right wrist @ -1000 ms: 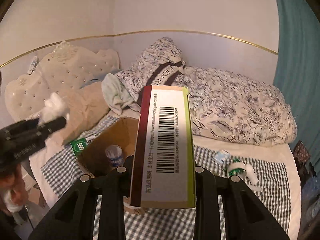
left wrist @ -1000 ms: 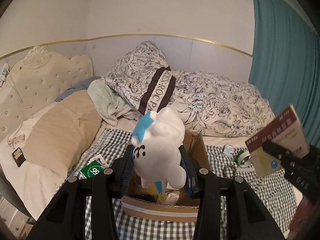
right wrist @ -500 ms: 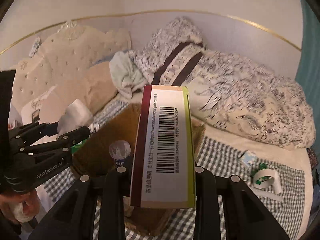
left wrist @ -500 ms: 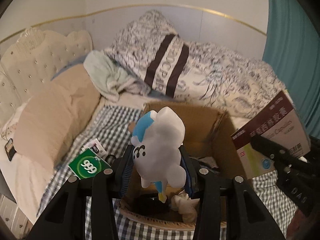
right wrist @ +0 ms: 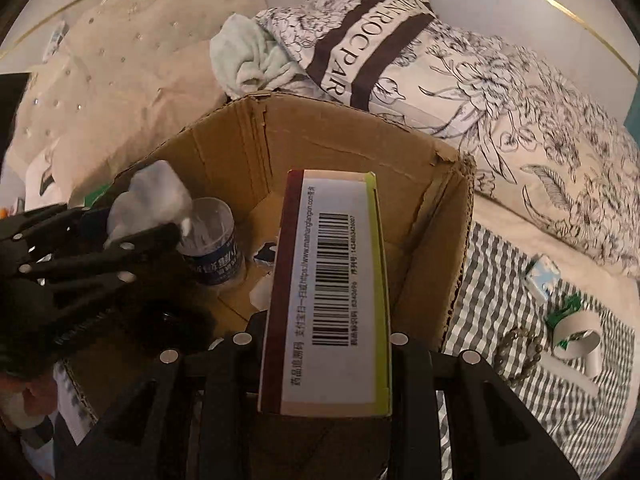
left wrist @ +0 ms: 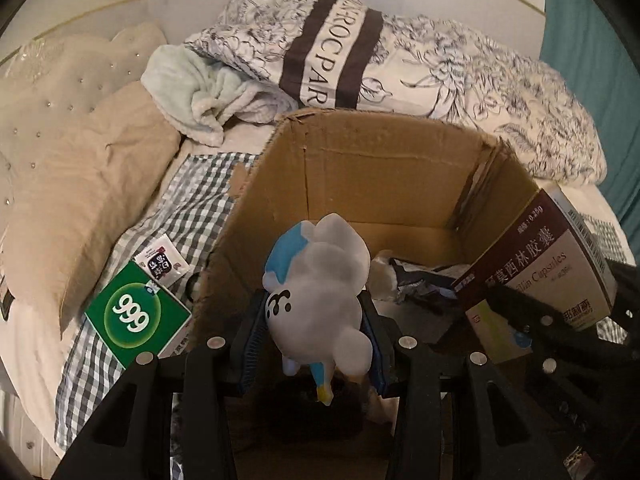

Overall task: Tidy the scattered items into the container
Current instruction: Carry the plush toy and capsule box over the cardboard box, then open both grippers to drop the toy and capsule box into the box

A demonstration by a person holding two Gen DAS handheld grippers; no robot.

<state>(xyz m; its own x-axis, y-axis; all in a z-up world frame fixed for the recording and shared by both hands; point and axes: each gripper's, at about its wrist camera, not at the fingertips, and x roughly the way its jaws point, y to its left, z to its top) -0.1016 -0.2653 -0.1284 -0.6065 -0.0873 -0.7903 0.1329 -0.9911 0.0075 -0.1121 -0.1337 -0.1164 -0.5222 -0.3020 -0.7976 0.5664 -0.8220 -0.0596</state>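
Both grippers hang over the open brown cardboard box (left wrist: pixel 384 176), each clamped on an item.

Left gripper (left wrist: pixel 316 328) pinches a white-and-blue plush toy (left wrist: pixel 320 300); right gripper (right wrist: pixel 324 344) a maroon-edged medicine carton (right wrist: pixel 328 292). Release both low, clear of walls. Only the right view shows the plastic bottle (right wrist: pixel 212 240) at nine o'clock.

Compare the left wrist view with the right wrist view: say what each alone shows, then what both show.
Left wrist only: green 999 box and small sachet on the checked cloth.
Right wrist only: clear plastic bottle inside the carton; white tape roll and bead bracelet outside it.
Both: brown cardboard carton, white-and-blue plush toy in the left gripper, maroon medicine box in the right gripper.
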